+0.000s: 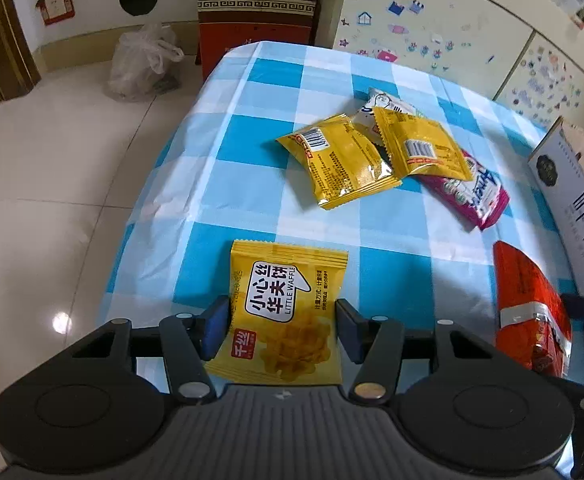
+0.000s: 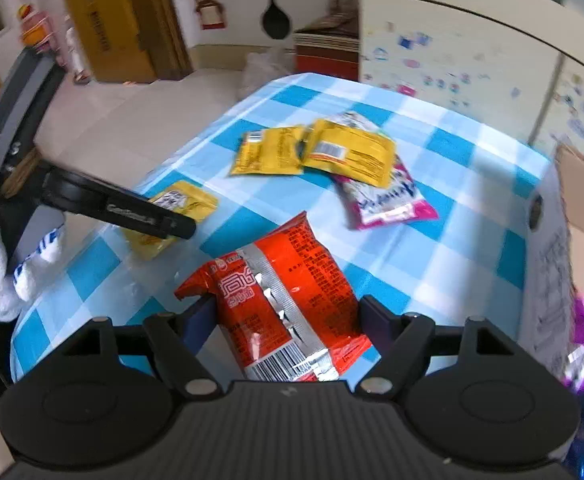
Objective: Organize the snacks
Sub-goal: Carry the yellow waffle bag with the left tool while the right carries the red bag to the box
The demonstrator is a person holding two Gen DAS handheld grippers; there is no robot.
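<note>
Bare tablecloth [image 1: 220, 184] left of packets [image 1: 372, 156]

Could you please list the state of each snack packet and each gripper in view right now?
Left gripper: fingers closed on the waffle packet.
Waffle packet: gripped, face up.
Right gripper: fingers closed on the red packet.
Red packet: gripped, crumpled, back side showing.
Two yellow packets: loose on the table, barcode side up, overlapping.
Pink packet: flat, partly under a yellow one.
</note>
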